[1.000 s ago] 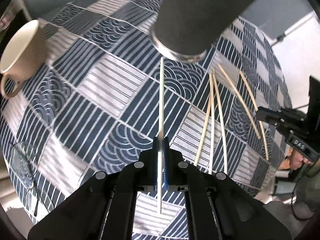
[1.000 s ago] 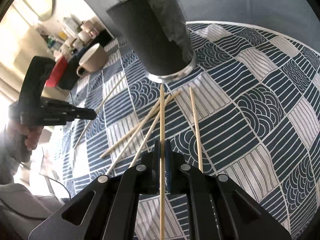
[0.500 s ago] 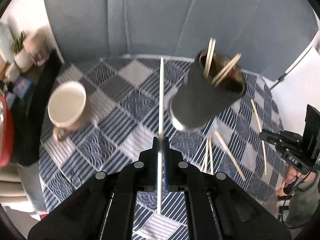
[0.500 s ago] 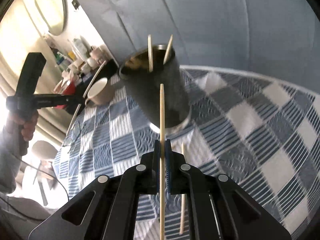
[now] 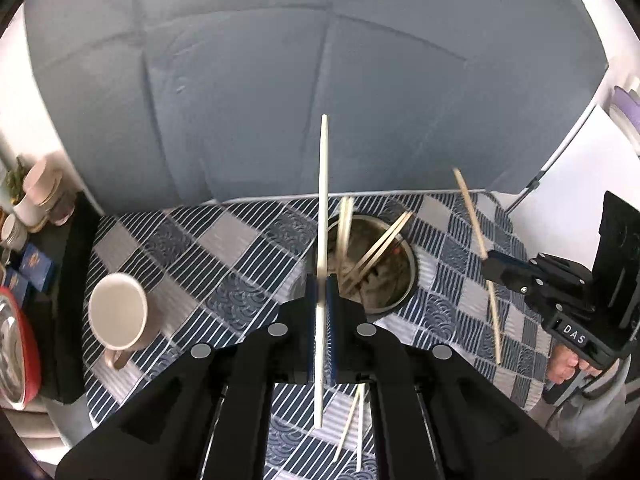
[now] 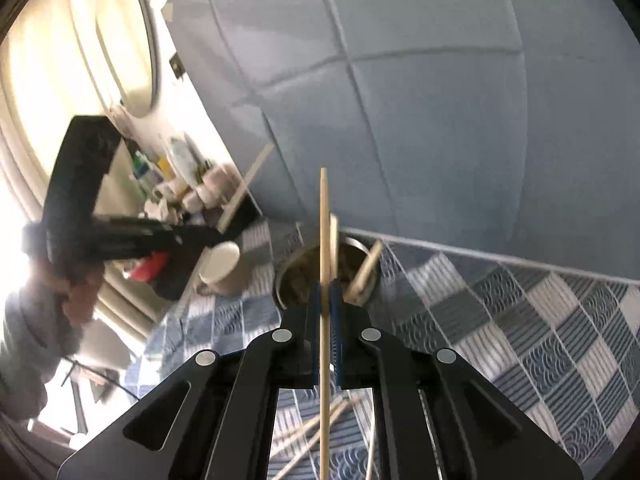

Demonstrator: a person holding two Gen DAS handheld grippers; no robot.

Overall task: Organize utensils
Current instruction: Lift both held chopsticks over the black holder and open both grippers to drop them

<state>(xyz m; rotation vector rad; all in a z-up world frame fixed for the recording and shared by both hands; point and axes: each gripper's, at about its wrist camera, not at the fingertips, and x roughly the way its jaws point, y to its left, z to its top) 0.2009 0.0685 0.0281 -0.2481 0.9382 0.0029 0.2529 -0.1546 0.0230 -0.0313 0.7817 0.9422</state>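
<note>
The left gripper [image 5: 321, 280] hides part of the holder's rim [image 5: 412, 276].

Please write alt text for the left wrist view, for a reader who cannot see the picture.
The left gripper is shut on a pale chopstick above a dark holder that has several chopsticks in it. At the right, the right gripper holds a wooden chopstick. A beige mug stands on the blue patterned cloth.
</note>
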